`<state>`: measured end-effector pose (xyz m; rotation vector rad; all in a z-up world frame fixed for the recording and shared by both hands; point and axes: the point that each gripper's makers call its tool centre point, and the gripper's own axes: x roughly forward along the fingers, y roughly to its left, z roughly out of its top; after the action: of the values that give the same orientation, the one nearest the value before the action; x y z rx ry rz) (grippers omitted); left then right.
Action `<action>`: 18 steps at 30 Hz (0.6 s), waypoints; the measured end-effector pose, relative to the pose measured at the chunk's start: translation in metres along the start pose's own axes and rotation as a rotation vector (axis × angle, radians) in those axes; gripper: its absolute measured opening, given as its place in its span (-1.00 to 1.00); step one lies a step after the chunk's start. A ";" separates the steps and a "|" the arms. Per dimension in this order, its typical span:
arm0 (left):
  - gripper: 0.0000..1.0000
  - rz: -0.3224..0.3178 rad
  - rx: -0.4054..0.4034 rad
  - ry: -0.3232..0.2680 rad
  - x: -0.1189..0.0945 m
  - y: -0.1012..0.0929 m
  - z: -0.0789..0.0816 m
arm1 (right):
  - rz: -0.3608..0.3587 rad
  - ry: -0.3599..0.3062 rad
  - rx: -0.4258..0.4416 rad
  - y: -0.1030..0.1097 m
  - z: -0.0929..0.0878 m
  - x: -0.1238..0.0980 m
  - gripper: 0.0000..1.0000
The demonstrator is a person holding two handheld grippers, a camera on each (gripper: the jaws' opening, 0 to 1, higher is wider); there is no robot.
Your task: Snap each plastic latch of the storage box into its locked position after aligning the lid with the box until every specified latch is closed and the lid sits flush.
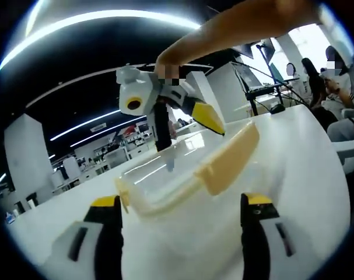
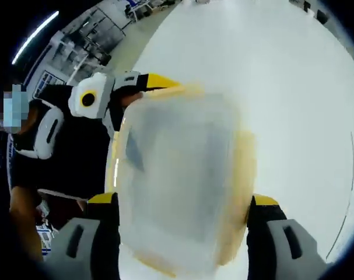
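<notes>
Left gripper [image 1: 179,224]: jaws wide, at the box's near edge, holding nothing.
Right gripper [image 2: 182,227]: jaws spread either side of the lid [image 2: 179,175]; grip unclear.
Box [image 1: 182,175]: clear, cream latches [image 1: 229,160], on the table; contents too blurred to tell.
Table [image 2: 281,76]: white, open room beyond the box.
Room: people seated at the far right.

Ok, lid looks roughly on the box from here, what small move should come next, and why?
Probably press the nearest yellow latch down toward the box wall. In the left gripper view it sticks out from the storage box instead of lying flat, and the left gripper stands open around the box's near end. The right gripper straddles the lid and could steady it.
</notes>
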<state>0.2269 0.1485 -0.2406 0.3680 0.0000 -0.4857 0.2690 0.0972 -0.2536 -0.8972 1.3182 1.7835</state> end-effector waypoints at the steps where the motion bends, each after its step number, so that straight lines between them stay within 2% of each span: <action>1: 0.65 0.000 0.001 0.000 0.000 0.000 0.000 | 0.024 -0.007 -0.004 0.001 0.001 0.001 0.77; 5: 0.65 0.001 0.003 0.000 0.001 0.000 0.000 | 0.027 -0.018 -0.030 -0.002 0.002 0.000 0.80; 7: 0.65 0.001 0.003 0.000 0.001 0.000 0.000 | 0.026 -0.019 -0.032 -0.003 0.003 -0.001 0.90; 9: 0.66 0.000 0.003 -0.001 0.002 -0.001 -0.001 | -0.053 -0.034 -0.139 -0.006 0.011 -0.002 0.92; 12: 0.66 0.001 0.003 -0.002 0.001 -0.001 -0.001 | -0.095 -0.029 -0.170 -0.006 0.016 -0.009 0.86; 16: 0.65 0.003 0.006 -0.002 -0.002 -0.002 -0.002 | -0.122 -0.027 -0.182 0.005 0.020 -0.013 0.52; 18: 0.65 0.003 0.006 -0.002 -0.003 -0.002 -0.002 | -0.134 -0.014 -0.170 0.010 0.019 -0.011 0.47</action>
<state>0.2238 0.1495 -0.2431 0.3731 -0.0041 -0.4828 0.2633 0.1120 -0.2348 -1.0382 1.0831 1.8123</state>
